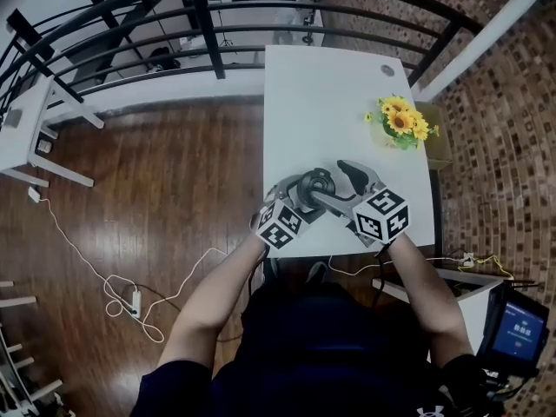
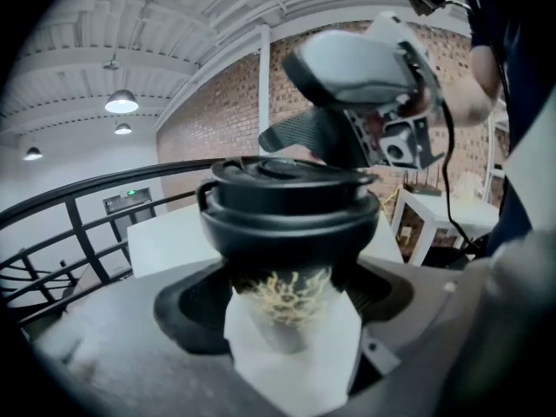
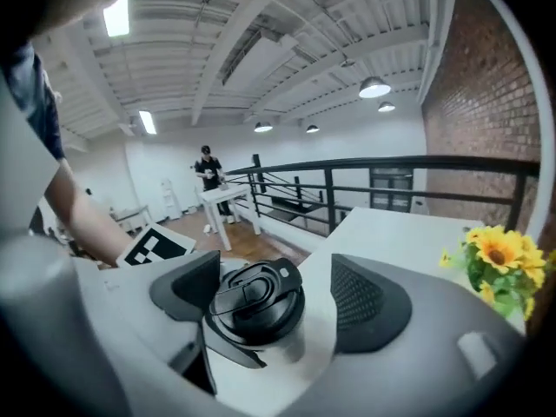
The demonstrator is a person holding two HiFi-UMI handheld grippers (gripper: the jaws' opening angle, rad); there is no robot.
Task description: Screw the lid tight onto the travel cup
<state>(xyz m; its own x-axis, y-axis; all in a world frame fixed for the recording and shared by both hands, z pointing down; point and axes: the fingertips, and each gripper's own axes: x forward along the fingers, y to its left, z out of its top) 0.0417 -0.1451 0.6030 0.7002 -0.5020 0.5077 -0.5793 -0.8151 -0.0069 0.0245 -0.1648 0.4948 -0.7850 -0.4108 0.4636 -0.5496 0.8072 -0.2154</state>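
Note:
The travel cup (image 2: pixel 282 307), white with a gold pattern, stands upright between the pads of my left gripper (image 2: pixel 291 320), which is shut on its body. Its black lid (image 2: pixel 291 202) sits on top. In the head view the lid (image 1: pixel 314 183) is near the table's front edge, with the left gripper (image 1: pixel 300 196) at its left. My right gripper (image 3: pixel 278 294) reaches in from the right and straddles the lid (image 3: pixel 256 301). Its jaws stand wide: the left pad is close beside the lid and the right pad (image 3: pixel 369 298) is clearly apart from it.
The white table (image 1: pixel 330 94) runs away from me, with a pot of sunflowers (image 1: pixel 401 122) at its right edge. A black railing (image 1: pixel 200 24) crosses behind it. Wooden floor with a white cable (image 1: pixel 113 285) lies to the left.

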